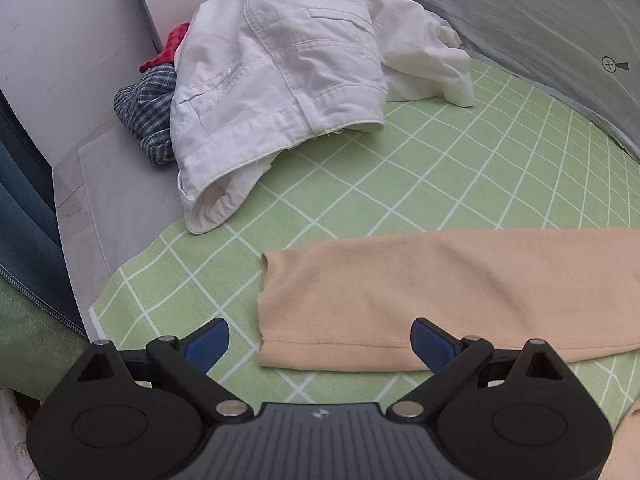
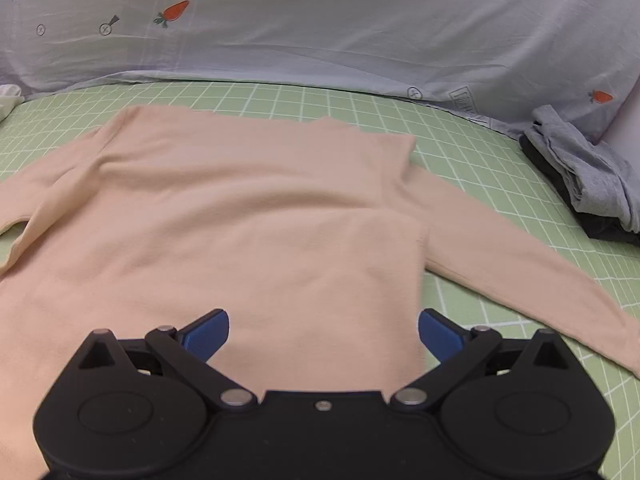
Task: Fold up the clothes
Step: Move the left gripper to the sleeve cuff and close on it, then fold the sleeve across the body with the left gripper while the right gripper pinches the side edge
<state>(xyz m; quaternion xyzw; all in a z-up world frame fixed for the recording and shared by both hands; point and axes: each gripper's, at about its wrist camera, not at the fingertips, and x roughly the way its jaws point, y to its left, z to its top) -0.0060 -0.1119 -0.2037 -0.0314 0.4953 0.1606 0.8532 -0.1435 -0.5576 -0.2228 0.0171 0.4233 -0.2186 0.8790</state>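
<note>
Peach sweater lies flat, sleeves out, unfolded; white pile upper left waits. Left gripper and right gripper gape wide, holding nothing.

No readable text, only carrot and circled-cross prints on grey duvet

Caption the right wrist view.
Open right gripper above peach long-sleeved knit top spread flat on green grid-patterned sheet.

One peach sweater, one white garment, two checked cloths, one grey folded pile.
</note>
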